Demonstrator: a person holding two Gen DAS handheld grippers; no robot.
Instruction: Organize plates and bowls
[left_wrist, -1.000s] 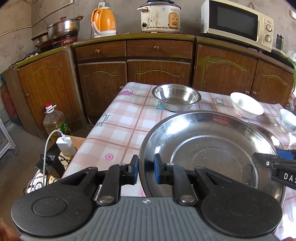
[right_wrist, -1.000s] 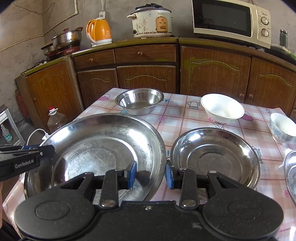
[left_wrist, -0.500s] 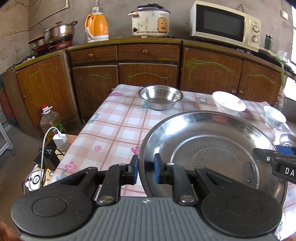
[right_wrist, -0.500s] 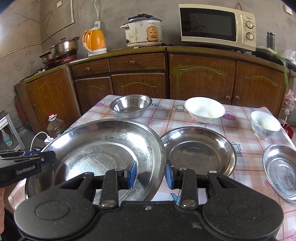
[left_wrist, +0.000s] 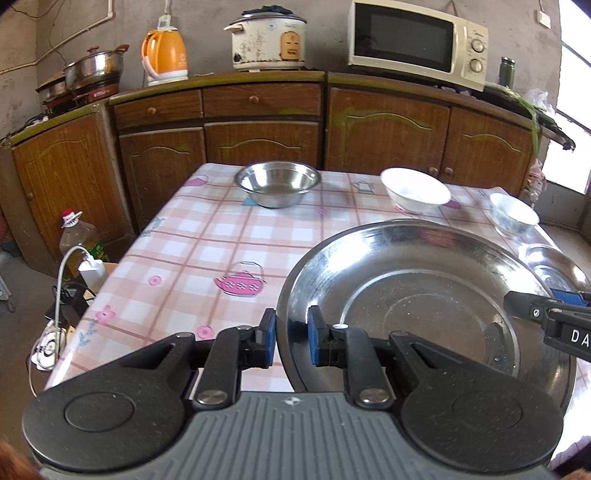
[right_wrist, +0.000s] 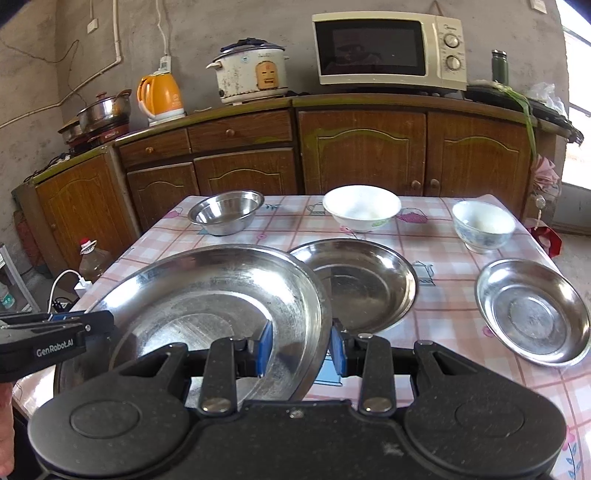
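We've lifted the big round steel plate (right_wrist: 207, 295) higher; it now overlaps the medium steel plate (right_wrist: 369, 284) mid-frame. Left gripper (left_wrist: 290, 338) and right gripper (right_wrist: 301, 349) both pinch its rim, level.

Home kitchen: microwave (right_wrist: 388, 50), rice cooker (right_wrist: 251, 72), wooden cabinets (right_wrist: 362, 155).

The large plate (right_wrist: 207, 295) is scuffed, shiny steel, as are the medium plate (right_wrist: 369, 284) and small plate (right_wrist: 532, 314). Glossy checked plastic tablecloth (left_wrist: 207, 254). White bowl (right_wrist: 362, 208) looks glazed ceramic. Cabinets (right_wrist: 362, 155) are grained wood.
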